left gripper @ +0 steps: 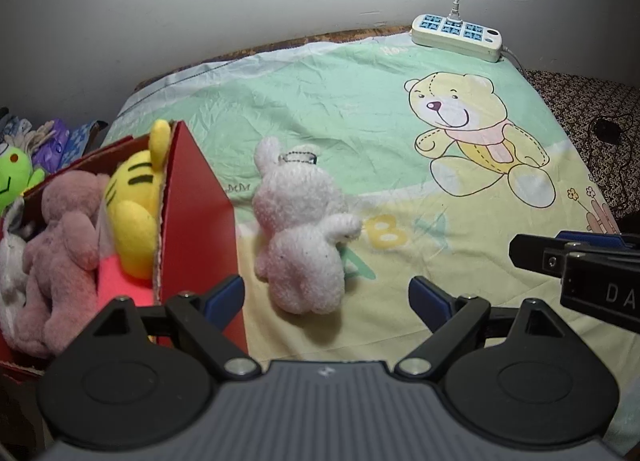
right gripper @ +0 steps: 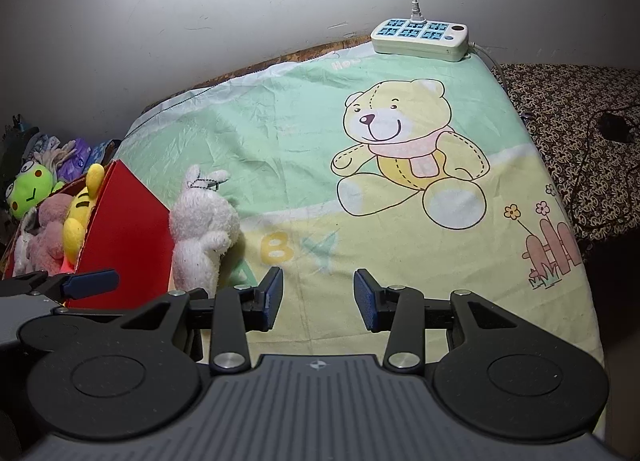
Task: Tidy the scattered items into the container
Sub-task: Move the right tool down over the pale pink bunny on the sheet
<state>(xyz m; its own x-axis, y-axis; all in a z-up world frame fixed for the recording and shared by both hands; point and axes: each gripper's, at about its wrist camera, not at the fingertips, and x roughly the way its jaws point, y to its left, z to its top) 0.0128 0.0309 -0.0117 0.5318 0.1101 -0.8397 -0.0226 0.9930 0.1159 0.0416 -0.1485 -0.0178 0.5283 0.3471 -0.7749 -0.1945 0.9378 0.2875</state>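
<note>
Left gripper spread wide, nothing between; right gripper partly apart, empty. Just ahead, white plush rabbit lying on the sheet, beside the red box of toys. Farther back, power strip.

red box crowds white bunny, right side clear

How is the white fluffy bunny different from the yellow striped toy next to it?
The white bunny lies loose on the sheet beside the red box; the yellow toy sits inside it. The bunny is plain white with a bead chain; the yellow toy has black stripes. Both are soft plush toys.
</note>
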